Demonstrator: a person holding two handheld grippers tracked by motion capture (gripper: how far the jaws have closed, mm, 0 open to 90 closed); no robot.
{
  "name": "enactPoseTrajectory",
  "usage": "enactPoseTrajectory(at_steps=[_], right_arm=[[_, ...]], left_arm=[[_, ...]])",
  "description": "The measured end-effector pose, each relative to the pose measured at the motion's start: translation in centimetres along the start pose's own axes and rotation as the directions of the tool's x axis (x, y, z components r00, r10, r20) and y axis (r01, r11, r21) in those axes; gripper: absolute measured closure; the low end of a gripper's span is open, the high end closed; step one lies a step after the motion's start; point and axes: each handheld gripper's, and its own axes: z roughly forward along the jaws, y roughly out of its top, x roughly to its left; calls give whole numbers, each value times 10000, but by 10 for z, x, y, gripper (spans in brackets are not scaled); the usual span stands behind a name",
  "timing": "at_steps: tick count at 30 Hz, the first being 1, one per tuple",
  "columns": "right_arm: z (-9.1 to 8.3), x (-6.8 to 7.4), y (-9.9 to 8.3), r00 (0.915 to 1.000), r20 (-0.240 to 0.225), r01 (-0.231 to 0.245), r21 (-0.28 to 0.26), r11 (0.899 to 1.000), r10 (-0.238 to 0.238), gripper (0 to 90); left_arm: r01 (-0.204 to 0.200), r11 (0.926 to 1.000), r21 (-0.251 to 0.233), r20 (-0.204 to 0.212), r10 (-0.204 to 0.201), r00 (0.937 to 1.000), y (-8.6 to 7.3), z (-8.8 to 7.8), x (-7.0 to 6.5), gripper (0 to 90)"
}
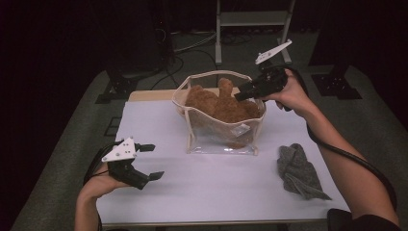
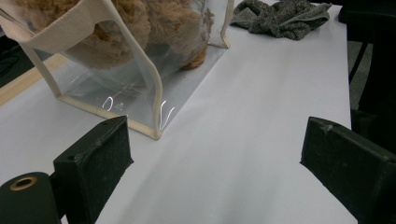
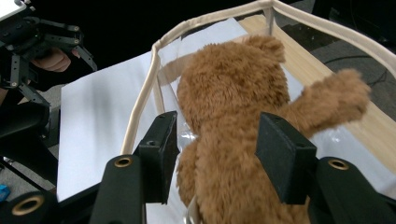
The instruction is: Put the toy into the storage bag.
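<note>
I see the brown teddy bear (image 3: 233,135) sitting inside the clear cream-trimmed bag (image 1: 219,139) near the far middle of the white desk (image 1: 216,187). My right tongs (image 1: 246,94) are spread at the bag's mouth, either side of the bear without pinching it. My left tongs (image 1: 150,161) hang wide apart, empty, near the desk's left edge. A grey cloth (image 1: 297,171) lies to the right.

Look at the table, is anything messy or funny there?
A little. The grey cloth lies crumpled near the table's right edge, not folded. The teddy bear sits crooked in the clear bag, one arm poking up above the rim. Nothing looks spilled or broken.
</note>
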Motion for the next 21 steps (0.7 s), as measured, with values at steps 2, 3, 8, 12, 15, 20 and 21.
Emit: enactPoseTrajectory(at_steps=[2,3,8,12,15,20,21], right_arm=[[-5,0,-5,10000,60,-46,-60,10000,46,470],[-7,0,-7,10000,77,-44,-70,10000,45,470],[-19,0,-18,9996,153,-220,-152,9996,223,466],[-28,0,-26,9991,214,-363,-199,9991,367,461],[-34,0,-31,9986,248,-468,-280,9985,475,461],[-41,1,-39,9979,288,-579,-336,9978,589,456],[-42,1,-40,9977,302,-590,-328,9977,600,455]], left_arm=[[-8,10000,-2,9,8,10000,0,0,0,77],[0,10000,-7,4,0,10000,0,0,0,77],[24,10000,-57,18,-24,10000,0,0,0,77],[31,10000,-64,55,-30,10000,0,1,1,77],[67,10000,-60,67,-67,10000,-1,2,1,77],[46,9999,-140,100,-44,9999,0,2,0,77],[52,9999,-140,108,-51,9999,0,2,1,77]])
